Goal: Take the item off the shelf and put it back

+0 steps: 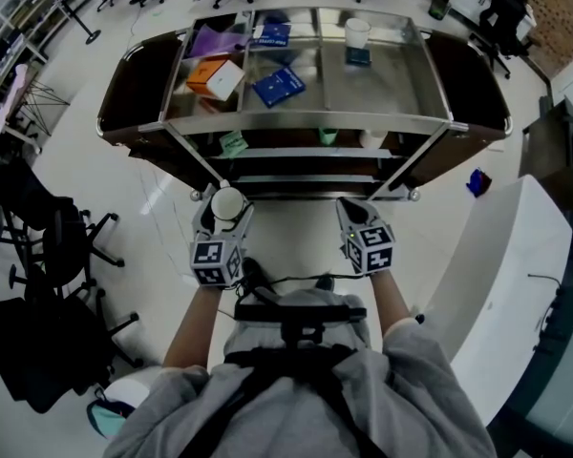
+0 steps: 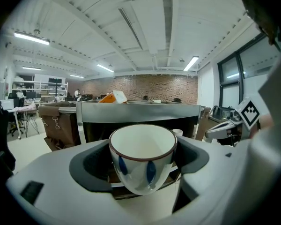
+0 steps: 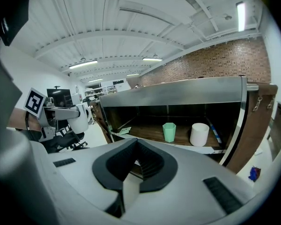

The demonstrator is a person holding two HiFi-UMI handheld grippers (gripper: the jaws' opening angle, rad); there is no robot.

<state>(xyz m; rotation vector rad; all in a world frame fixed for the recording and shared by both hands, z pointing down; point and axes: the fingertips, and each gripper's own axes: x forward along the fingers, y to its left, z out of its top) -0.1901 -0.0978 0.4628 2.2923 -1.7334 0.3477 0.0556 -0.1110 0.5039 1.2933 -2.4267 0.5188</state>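
Note:
A white cup (image 1: 227,200) with blue marks and a brown rim sits upright between the jaws of my left gripper (image 1: 226,211), in front of the metal shelf cart (image 1: 306,117). The left gripper view shows the cup (image 2: 143,158) clamped on both sides by the dark pads (image 2: 91,168). To the right, my right gripper (image 1: 351,214) is level with the left one and also faces the cart. In the right gripper view, that gripper (image 3: 136,170) has its jaws together with nothing between them.
The cart's lower shelf holds a green cup (image 3: 169,131) and a white cup (image 3: 199,134). Its top tray carries an orange-and-white box (image 1: 216,77), blue books (image 1: 279,86) and a white cup (image 1: 357,33). Office chairs (image 1: 48,246) stand at the left, a white desk (image 1: 501,256) at the right.

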